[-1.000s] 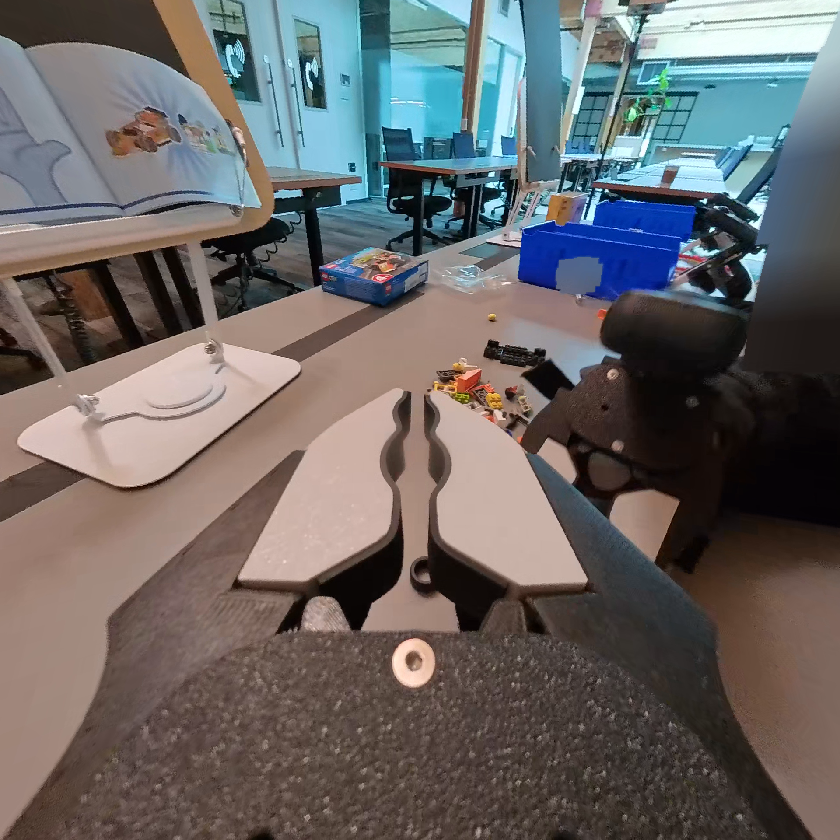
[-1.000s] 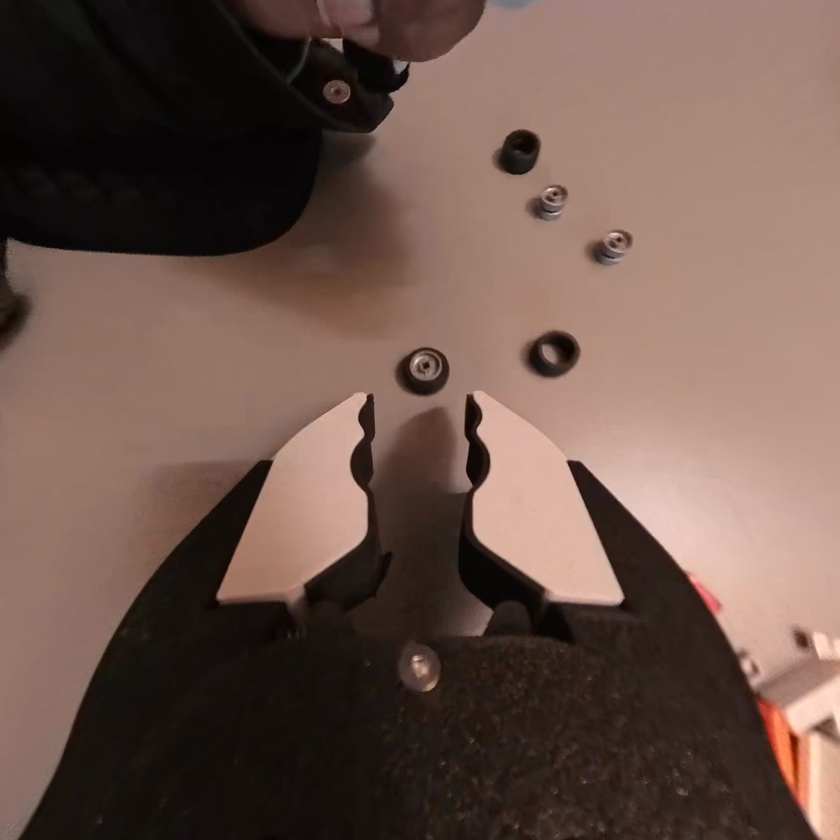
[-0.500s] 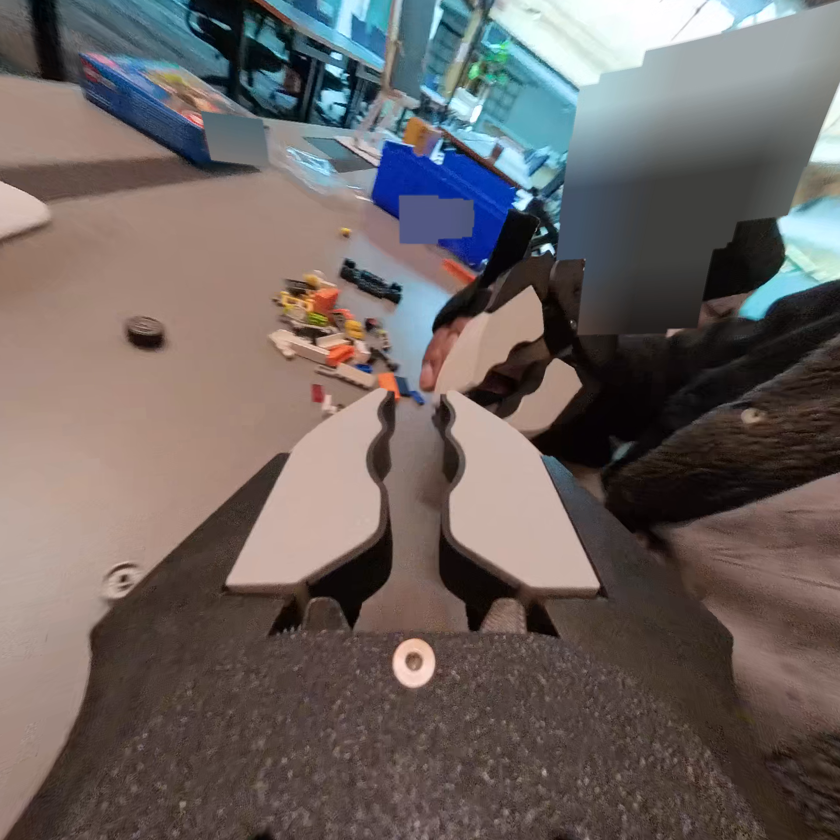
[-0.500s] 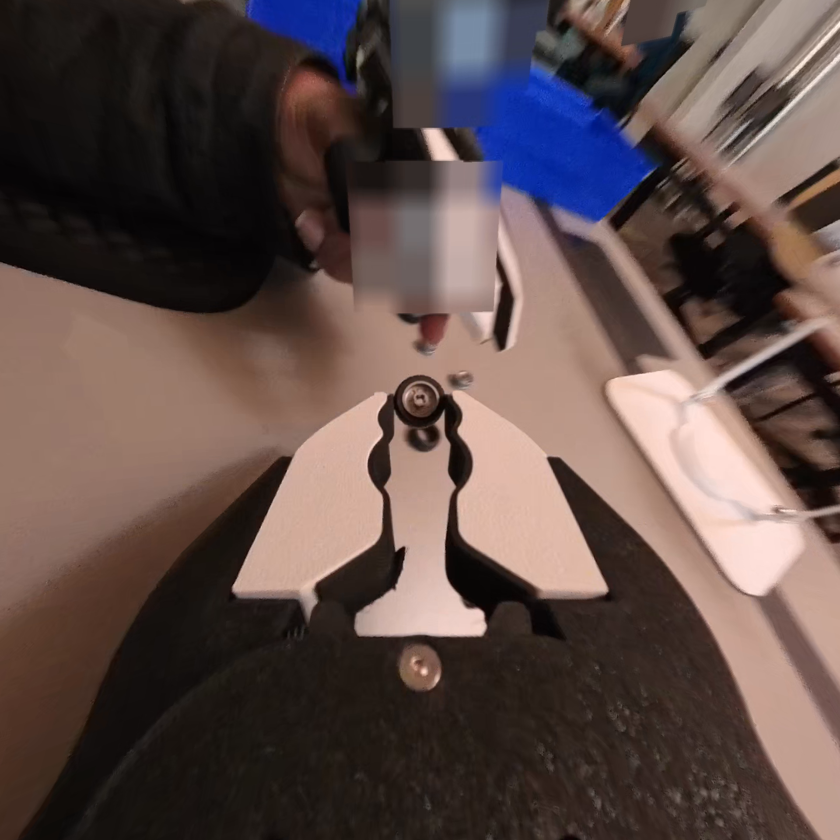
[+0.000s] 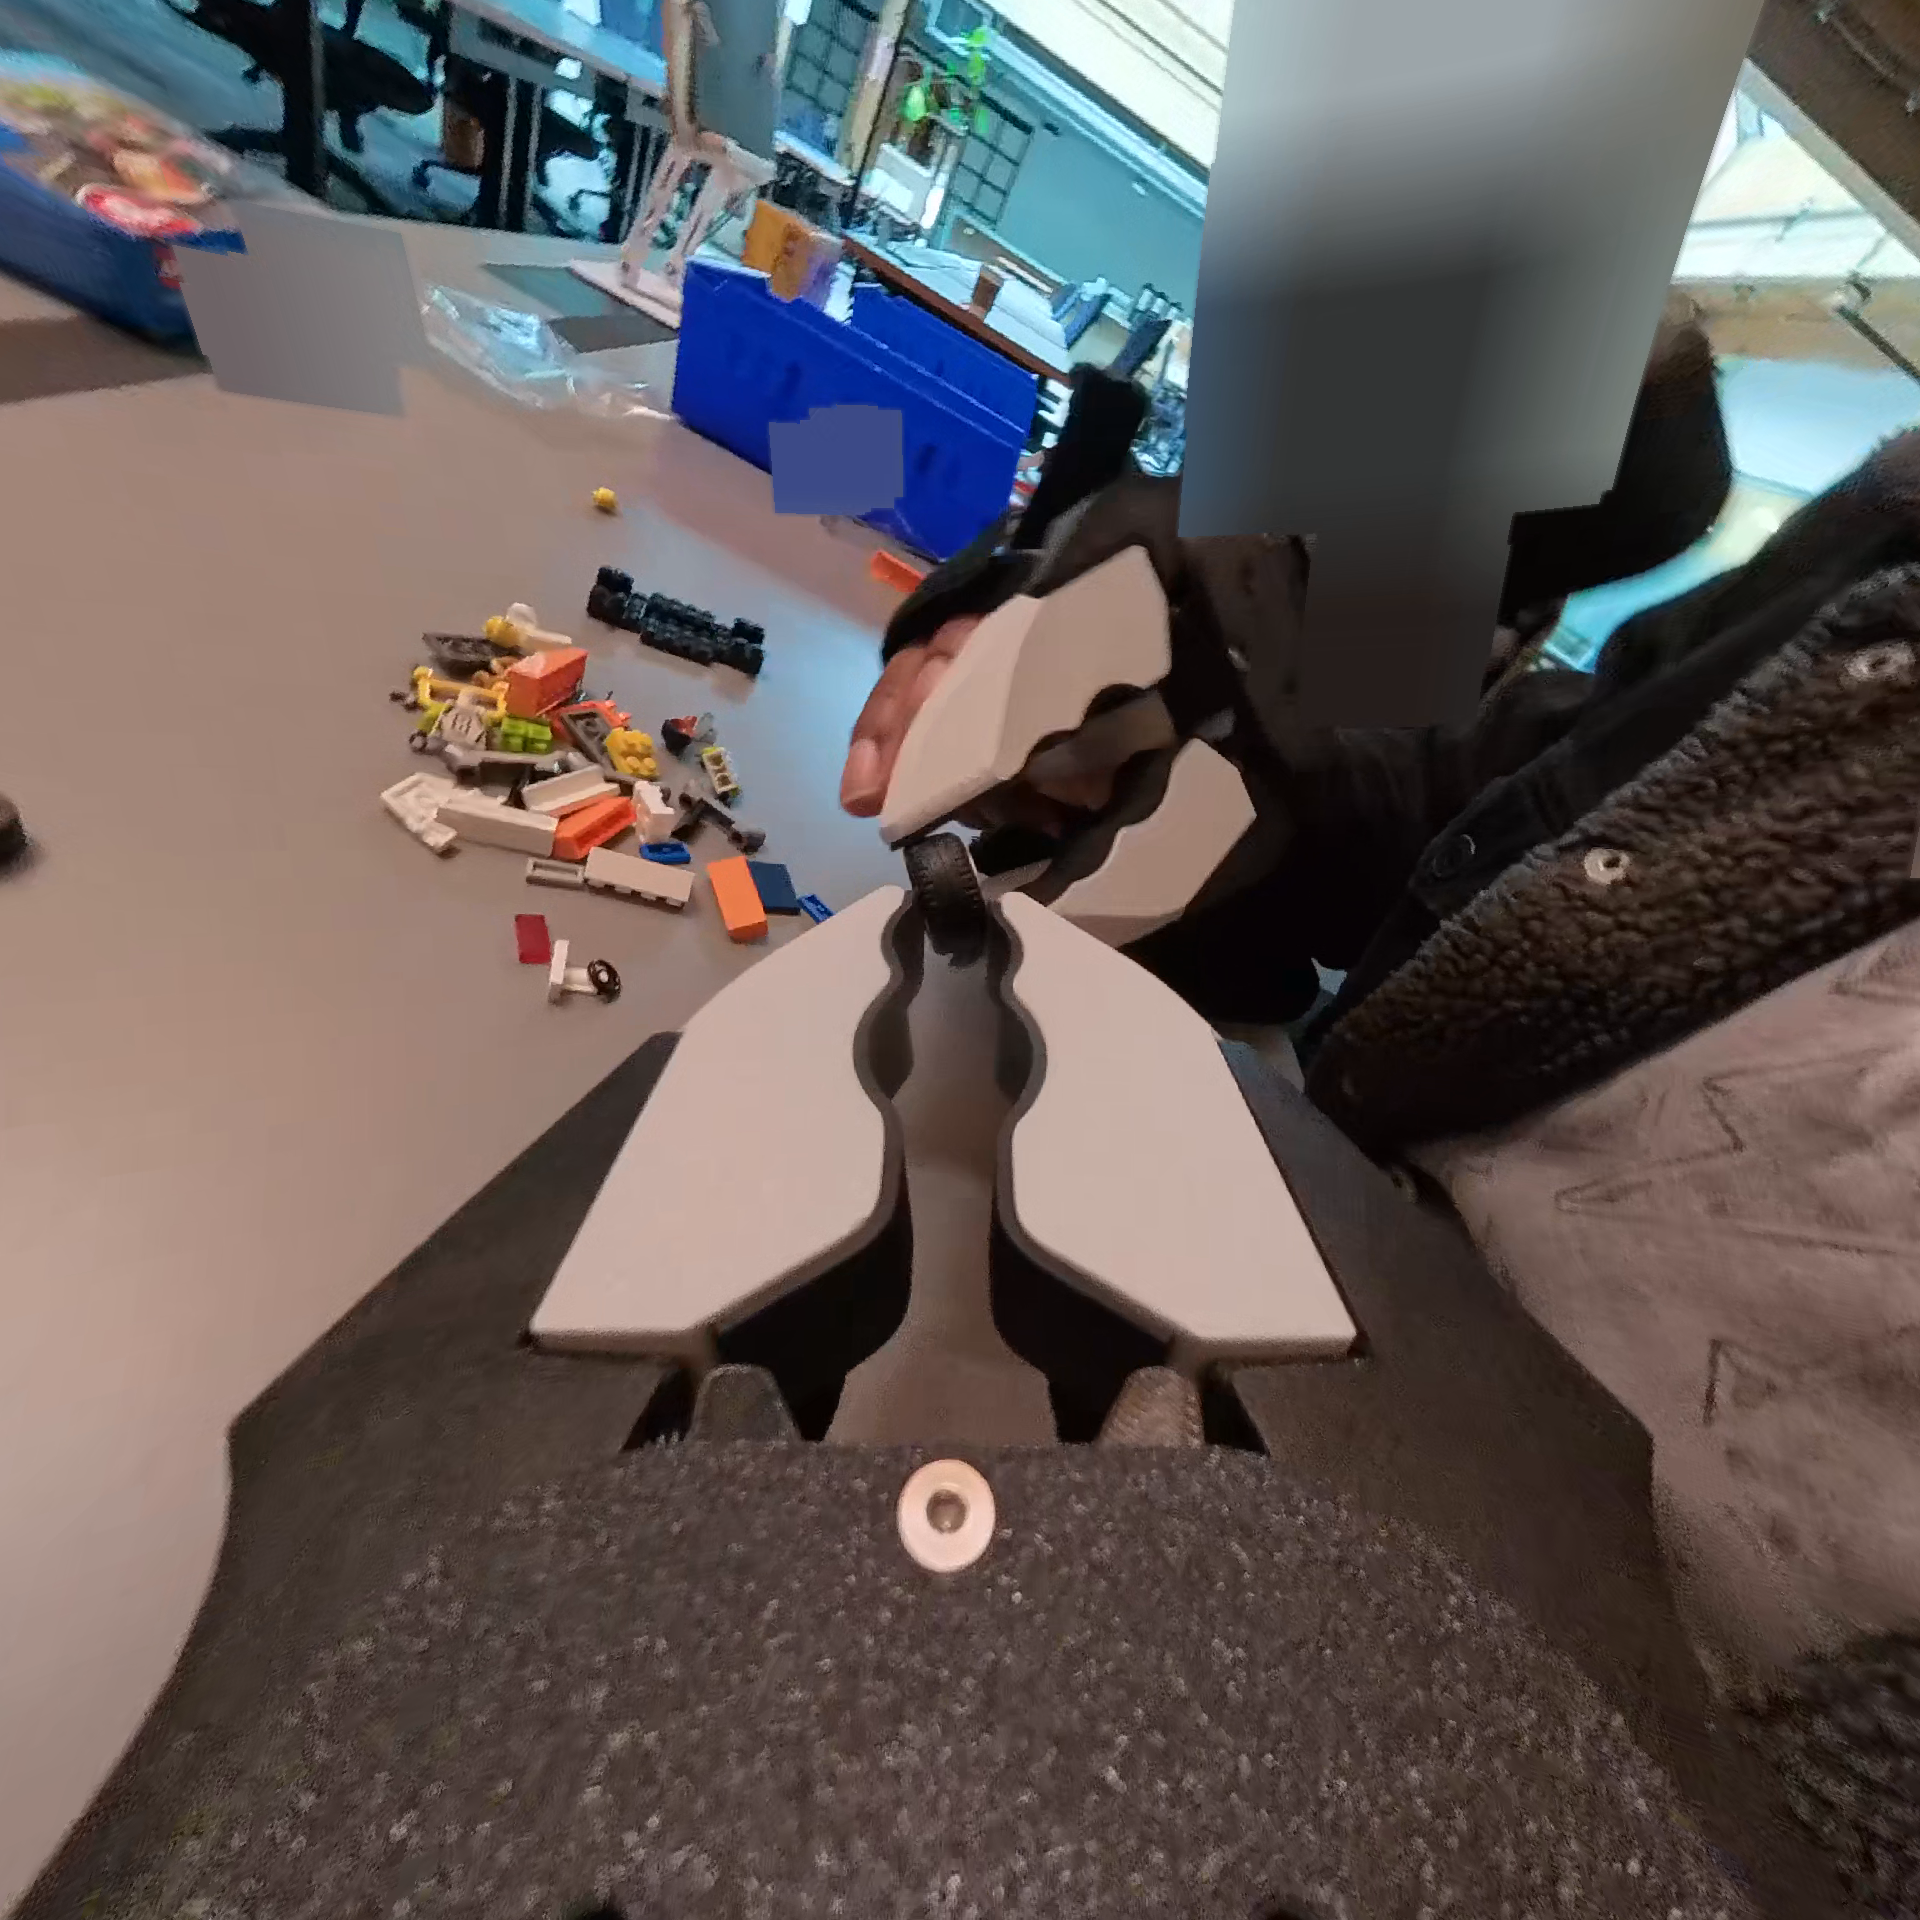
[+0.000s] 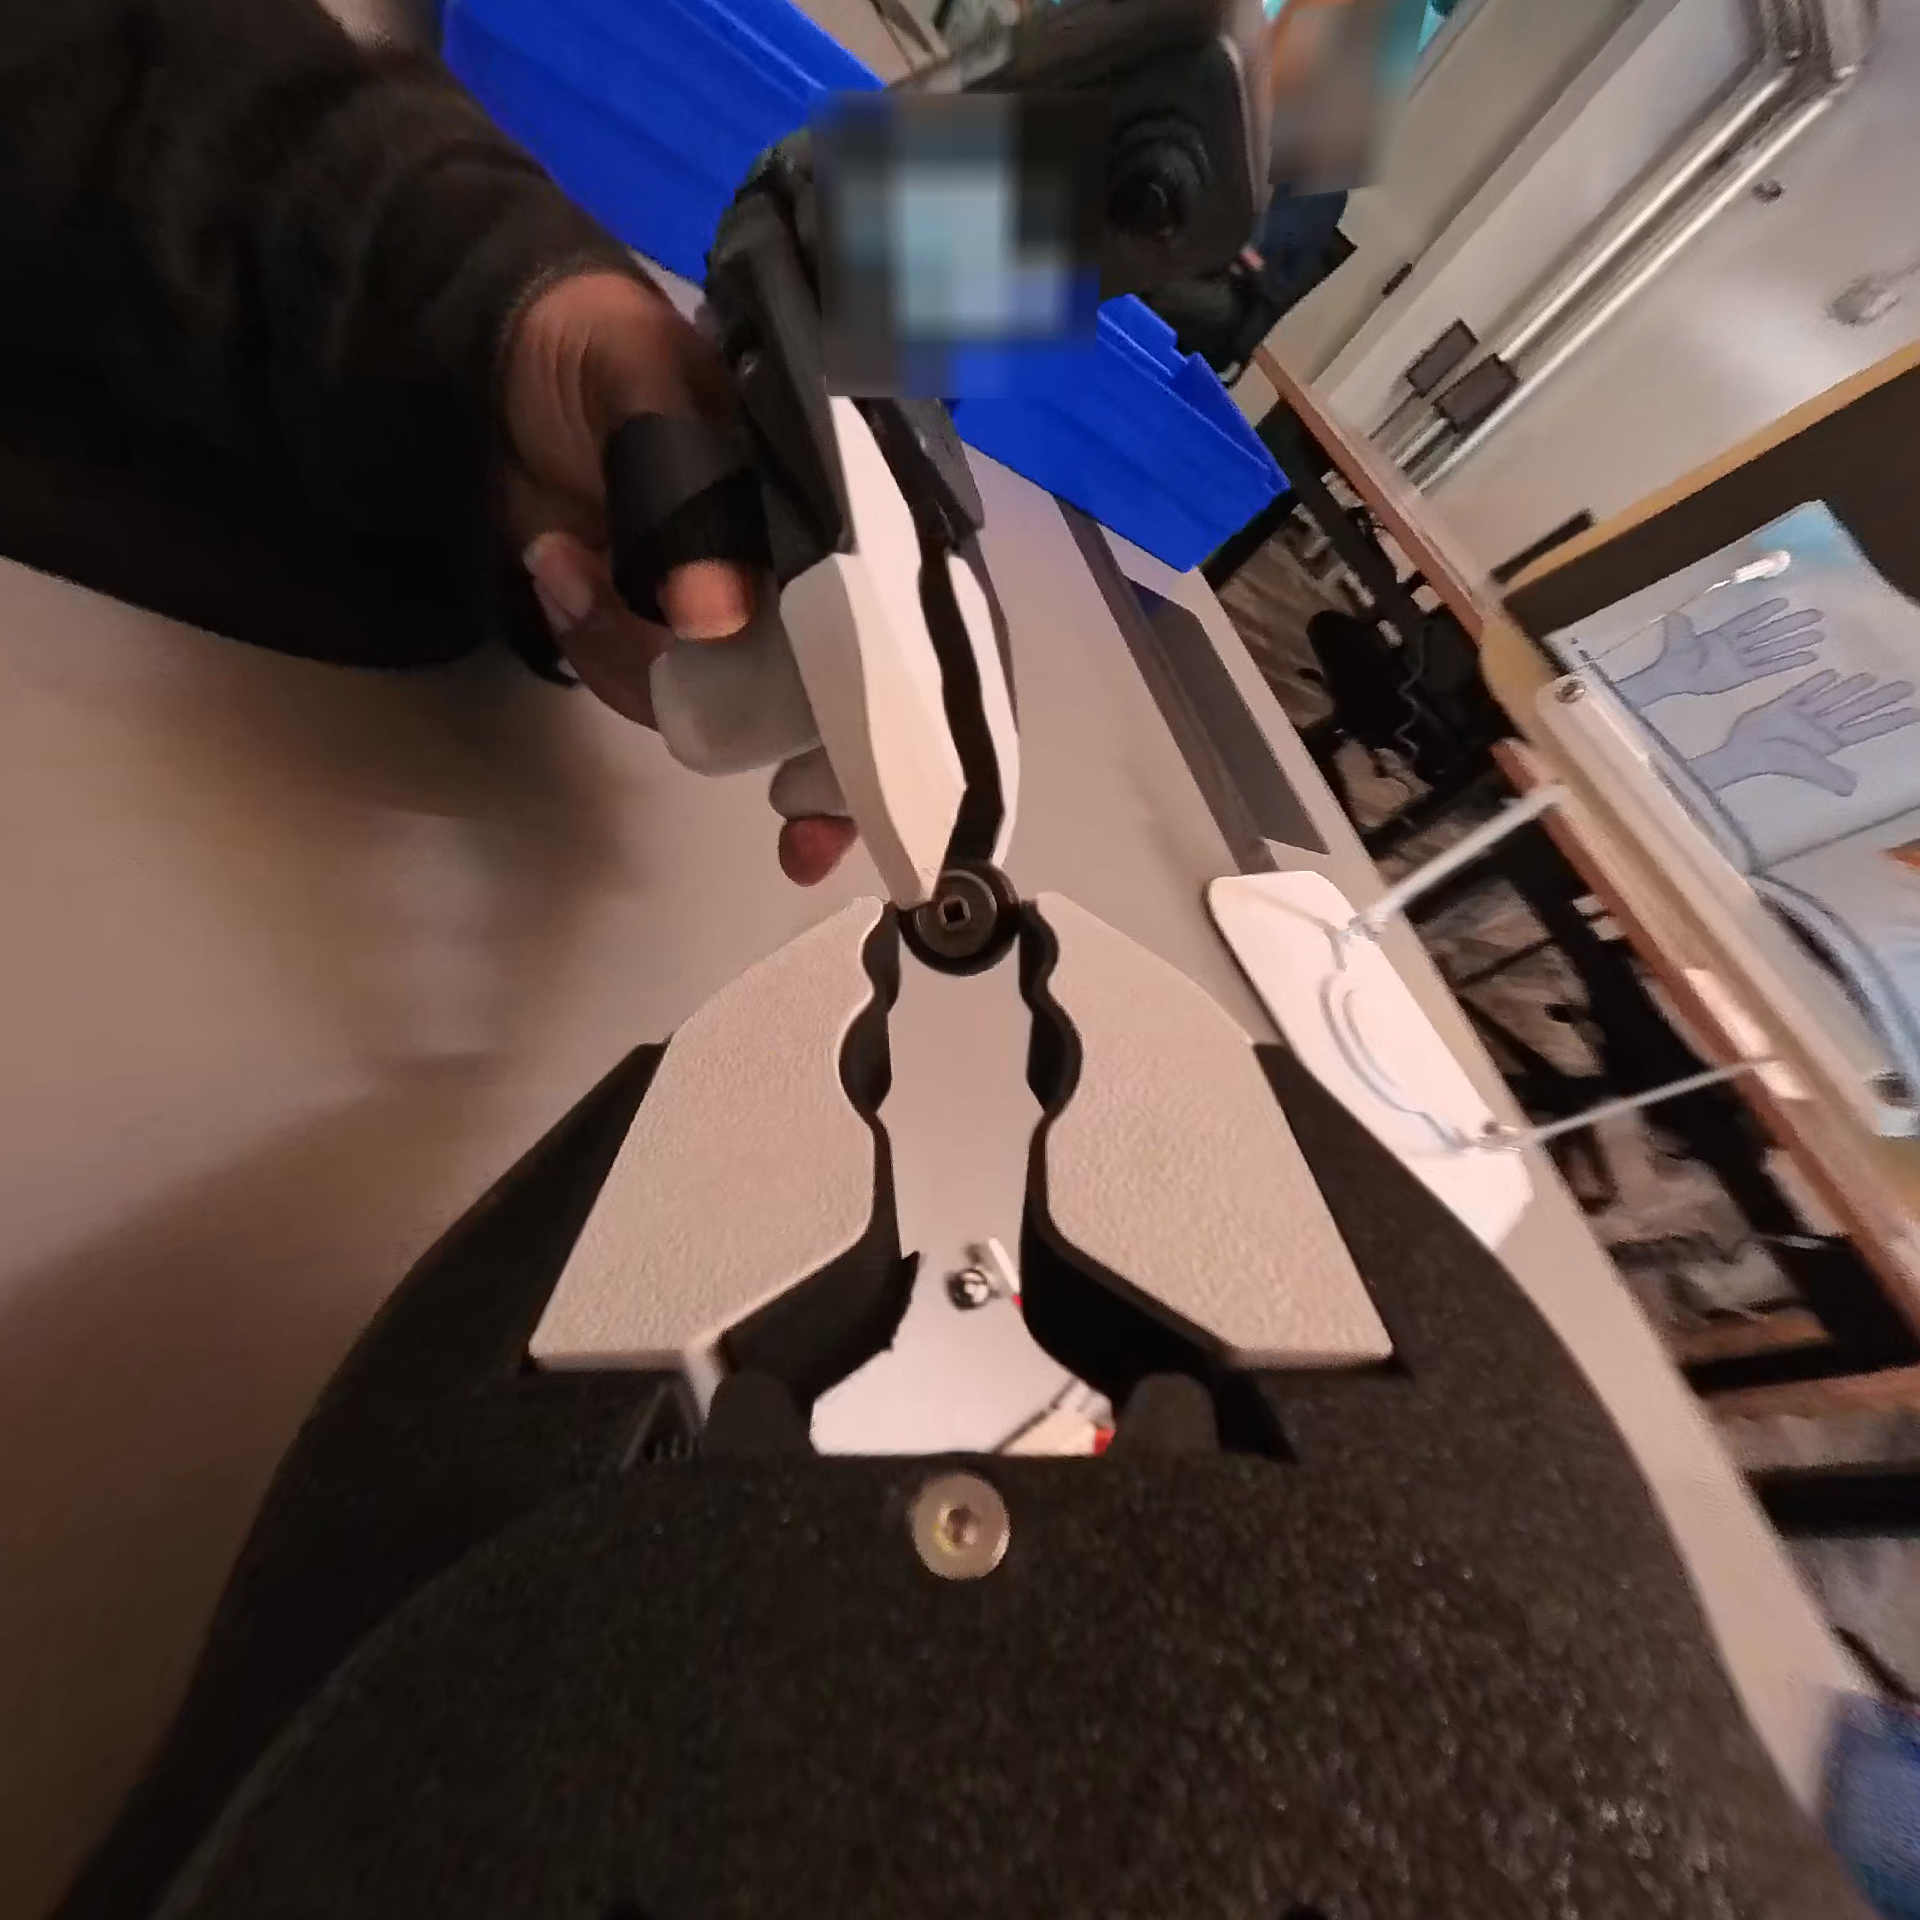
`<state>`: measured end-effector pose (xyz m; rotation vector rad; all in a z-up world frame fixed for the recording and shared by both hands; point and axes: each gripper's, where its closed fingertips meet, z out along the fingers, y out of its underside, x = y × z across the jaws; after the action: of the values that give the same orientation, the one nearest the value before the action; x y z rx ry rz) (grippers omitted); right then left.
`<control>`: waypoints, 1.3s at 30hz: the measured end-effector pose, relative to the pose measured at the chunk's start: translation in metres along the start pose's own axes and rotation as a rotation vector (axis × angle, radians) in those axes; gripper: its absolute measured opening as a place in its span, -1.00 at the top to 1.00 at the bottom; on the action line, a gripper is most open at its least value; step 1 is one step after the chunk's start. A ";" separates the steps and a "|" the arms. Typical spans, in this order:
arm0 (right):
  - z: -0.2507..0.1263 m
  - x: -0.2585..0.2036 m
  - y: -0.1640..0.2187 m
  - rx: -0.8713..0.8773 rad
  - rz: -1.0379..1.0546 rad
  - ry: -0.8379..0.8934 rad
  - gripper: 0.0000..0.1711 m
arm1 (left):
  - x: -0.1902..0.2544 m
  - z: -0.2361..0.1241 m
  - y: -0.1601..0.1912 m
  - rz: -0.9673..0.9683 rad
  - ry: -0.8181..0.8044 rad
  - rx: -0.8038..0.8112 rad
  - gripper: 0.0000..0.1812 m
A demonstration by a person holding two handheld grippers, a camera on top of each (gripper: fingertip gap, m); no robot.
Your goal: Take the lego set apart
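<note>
A small black wheel [image 6: 958,920] with a square hub hole is held above the grey table [image 5: 208,1039]. My right gripper [image 6: 961,925] is shut on its tyre from both sides. My left gripper [image 5: 948,920] meets it tip to tip, its jaws narrow and its tips against the two sides of the same wheel [image 5: 943,883]. In the right wrist view the left gripper [image 6: 961,868] comes down from above. In the left wrist view the right gripper [image 5: 945,860] reaches in from the right. A heap of loose lego pieces [image 5: 561,758] lies on the table to the left.
A black studded piece [image 5: 675,629] and a yellow bit [image 5: 605,500] lie beyond the heap. A blue bin [image 5: 852,416], a clear bag [image 5: 509,332] and the lego box [image 5: 94,239] stand farther back. The book stand's white base [image 6: 1371,1049] is at the table edge. A small rim [image 6: 968,1286] lies below my right gripper. The tips of both grippers are at nearly the same place. From either gripper's tips it is about 30 cm to the black studded piece [image 5: 675,629].
My right gripper closed on the wheel on the table and lifted it. My left gripper opened slightly, swung right and came in tip to tip onto the wheel.
</note>
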<state>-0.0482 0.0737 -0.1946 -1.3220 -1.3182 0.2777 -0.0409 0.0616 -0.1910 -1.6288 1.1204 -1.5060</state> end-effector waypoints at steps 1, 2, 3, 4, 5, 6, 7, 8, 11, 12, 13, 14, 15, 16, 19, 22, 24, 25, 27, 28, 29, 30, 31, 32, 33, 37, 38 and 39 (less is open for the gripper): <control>-0.002 -0.002 -0.002 0.025 0.066 -0.042 0.74 | 0.004 -0.001 -0.001 0.043 0.018 0.008 0.88; -0.004 -0.004 -0.004 0.056 0.148 -0.099 0.74 | 0.009 -0.001 -0.002 0.097 0.033 0.014 0.89; -0.008 -0.006 -0.006 0.089 0.235 -0.163 0.74 | 0.012 -0.002 -0.001 0.153 0.038 0.015 0.88; -0.012 -0.006 -0.007 0.118 0.313 -0.215 0.73 | 0.015 -0.003 0.000 0.201 0.037 0.010 0.89; -0.015 -0.005 -0.008 0.145 0.379 -0.255 0.71 | 0.017 -0.003 0.002 0.240 0.042 0.002 0.89; -0.019 -0.005 -0.009 0.171 0.431 -0.290 0.71 | 0.019 -0.003 0.003 0.277 0.046 -0.003 0.89; -0.022 -0.005 -0.011 0.197 0.468 -0.318 0.71 | 0.020 -0.003 0.006 0.311 0.044 -0.012 0.89; -0.024 -0.006 -0.014 0.217 0.484 -0.341 0.71 | 0.022 -0.002 0.008 0.340 0.050 -0.022 0.89; -0.024 -0.017 -0.016 0.205 0.452 -0.392 0.73 | 0.029 0.000 0.010 0.377 0.079 -0.018 0.89; -0.024 -0.021 -0.017 0.197 0.439 -0.405 0.77 | 0.029 0.000 0.011 0.383 0.076 -0.019 0.89; -0.024 -0.025 -0.017 0.194 0.429 -0.414 0.81 | 0.029 0.000 0.011 0.389 0.076 -0.023 0.89; -0.024 -0.026 -0.018 0.191 0.418 -0.411 0.87 | 0.030 0.000 0.012 0.389 0.081 -0.023 0.89; -0.024 -0.025 -0.018 0.189 0.402 -0.397 0.87 | 0.029 0.000 0.010 0.388 0.073 -0.012 0.89; -0.024 -0.022 -0.019 0.188 0.383 -0.371 0.88 | 0.028 -0.001 0.008 0.381 0.065 0.001 0.89; -0.023 -0.012 -0.020 0.172 0.282 -0.257 0.88 | 0.017 -0.002 0.003 0.301 0.024 0.024 0.87; -0.025 0.001 -0.019 0.142 0.120 -0.113 0.88 | 0.007 -0.006 -0.003 0.076 0.057 0.061 0.76; -0.024 0.001 -0.015 0.088 -0.012 -0.062 0.89 | 0.007 -0.009 -0.012 -0.127 0.144 0.121 0.72; -0.023 0.000 -0.014 0.066 -0.076 -0.042 0.88 | 0.007 -0.010 -0.015 -0.228 0.186 0.148 0.73; -0.021 -0.001 -0.014 0.043 -0.190 -0.003 0.88 | 0.000 -0.007 -0.014 -0.388 0.212 0.159 0.73; -0.020 -0.004 -0.013 0.029 -0.249 0.003 0.88 | -0.001 -0.005 -0.011 -0.449 0.226 0.155 0.74; -0.019 -0.006 -0.010 0.007 -0.314 0.009 0.88 | -0.001 -0.003 -0.009 -0.500 0.249 0.152 0.74; -0.018 -0.008 -0.007 -0.018 -0.386 0.018 0.88 | 0.001 -0.002 -0.008 -0.545 0.276 0.151 0.75; -0.017 -0.009 -0.004 -0.037 -0.454 0.028 0.88 | 0.001 0.001 -0.006 -0.586 0.287 0.140 0.77; -0.017 -0.010 -0.002 -0.049 -0.510 0.031 0.88 | 0.001 0.004 -0.002 -0.618 0.288 0.121 0.79; -0.017 -0.011 0.000 -0.055 -0.553 0.033 0.88 | 0.002 0.007 0.002 -0.639 0.292 0.098 0.80; -0.020 -0.012 0.004 -0.084 -0.715 0.046 0.89 | 0.003 0.014 0.008 -0.706 0.312 0.068 0.84; -0.021 -0.012 0.006 -0.091 -0.748 0.046 0.88 | 0.003 0.015 0.010 -0.714 0.310 0.061 0.84; -0.021 -0.012 0.007 -0.096 -0.773 0.046 0.88 | 0.003 0.017 0.010 -0.718 0.308 0.059 0.84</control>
<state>-0.0320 0.0551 -0.2008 -0.8002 -1.7090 -0.3517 -0.0263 0.0533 -0.2010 -1.9099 0.6359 -2.2774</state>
